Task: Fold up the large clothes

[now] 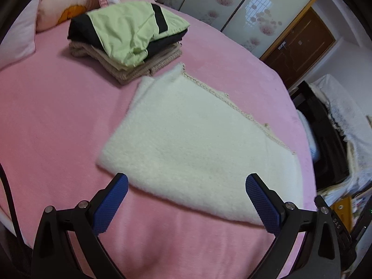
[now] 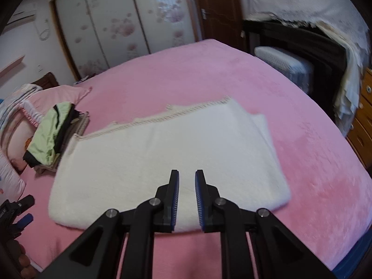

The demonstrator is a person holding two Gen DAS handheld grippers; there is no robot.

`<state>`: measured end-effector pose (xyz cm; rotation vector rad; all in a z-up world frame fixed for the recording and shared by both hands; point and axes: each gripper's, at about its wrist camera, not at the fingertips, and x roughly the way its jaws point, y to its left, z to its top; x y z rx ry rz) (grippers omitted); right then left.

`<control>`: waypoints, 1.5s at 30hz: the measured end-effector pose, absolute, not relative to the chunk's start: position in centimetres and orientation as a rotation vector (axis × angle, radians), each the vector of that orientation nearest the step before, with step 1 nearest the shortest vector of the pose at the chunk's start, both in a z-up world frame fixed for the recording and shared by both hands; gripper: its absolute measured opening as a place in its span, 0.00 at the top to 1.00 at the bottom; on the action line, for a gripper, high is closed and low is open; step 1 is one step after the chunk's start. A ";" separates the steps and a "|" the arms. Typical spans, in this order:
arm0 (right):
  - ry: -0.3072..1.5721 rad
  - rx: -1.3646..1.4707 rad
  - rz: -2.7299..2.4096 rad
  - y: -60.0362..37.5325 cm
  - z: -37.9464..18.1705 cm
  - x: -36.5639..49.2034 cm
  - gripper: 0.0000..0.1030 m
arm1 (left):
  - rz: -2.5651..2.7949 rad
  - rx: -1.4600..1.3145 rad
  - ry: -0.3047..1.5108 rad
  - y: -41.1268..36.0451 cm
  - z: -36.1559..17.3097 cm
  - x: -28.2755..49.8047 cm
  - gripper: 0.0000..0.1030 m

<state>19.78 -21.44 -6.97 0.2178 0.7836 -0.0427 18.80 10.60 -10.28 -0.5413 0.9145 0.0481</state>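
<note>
The left gripper (image 1: 187, 181) points steeply downward with its jaws spread wide, blue pads facing each other across an empty gap. The right gripper (image 2: 187, 174) tilts down likewise, its jaws drawn near together with a narrow gap between them, apparently gripping nothing, though motion blur softens the view.

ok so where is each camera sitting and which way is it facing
Left wrist: on the left gripper, looking down across the pink bed at the white blanket; its own jaws spread wide.
Right wrist: on the right gripper, facing the blanket and wardrobe; its jaws stand narrowly apart, nothing between; the left gripper peeks in at left.
Shared: the bed, the blanket, the clothes pile, the wardrobe.
</note>
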 end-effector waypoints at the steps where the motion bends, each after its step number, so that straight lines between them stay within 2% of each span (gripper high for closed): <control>1: 0.774 0.202 -0.027 -20.6 -6.8 20.2 0.87 | 0.039 -0.560 0.915 10.6 -10.8 18.8 0.02; 8: 0.752 0.100 0.042 -15.5 -7.6 23.1 0.87 | 0.044 -0.698 0.989 11.9 -17.5 19.5 0.02; 14: 0.788 0.063 0.081 -12.9 -10.9 24.6 0.87 | 0.025 -0.847 0.943 14.0 -21.4 20.1 0.02; 24: 0.853 -0.004 0.104 -11.2 -15.5 25.7 0.87 | 0.011 -0.785 0.817 13.2 -21.7 23.6 0.03; 27: 0.827 -0.048 0.114 -10.6 -15.5 25.7 0.87 | 0.031 -0.803 0.801 13.2 -21.5 24.7 0.11; 30: 0.811 -0.083 0.124 -10.1 -15.4 26.0 0.87 | 0.078 -0.868 0.787 14.0 -21.7 25.0 0.32; 31: 0.807 -0.092 0.128 -9.9 -15.4 26.2 0.87 | 0.095 -0.880 0.792 14.2 -21.7 25.1 0.46; 34: 0.807 -0.114 0.143 -9.3 -15.8 26.6 0.87 | 0.104 -0.891 0.793 14.4 -21.6 24.9 0.62; 38: 0.814 -0.150 0.176 -8.3 -16.5 26.7 0.87 | 0.104 -0.707 0.744 12.1 -18.1 25.4 0.81; 41: 0.832 -0.190 0.185 -7.9 -17.4 26.6 0.86 | 0.075 -0.605 0.689 10.4 -15.1 25.7 0.83; 45: 0.850 -0.097 0.217 -9.2 -17.6 26.7 0.85 | 0.012 -0.524 0.628 7.4 -11.4 26.2 0.84</control>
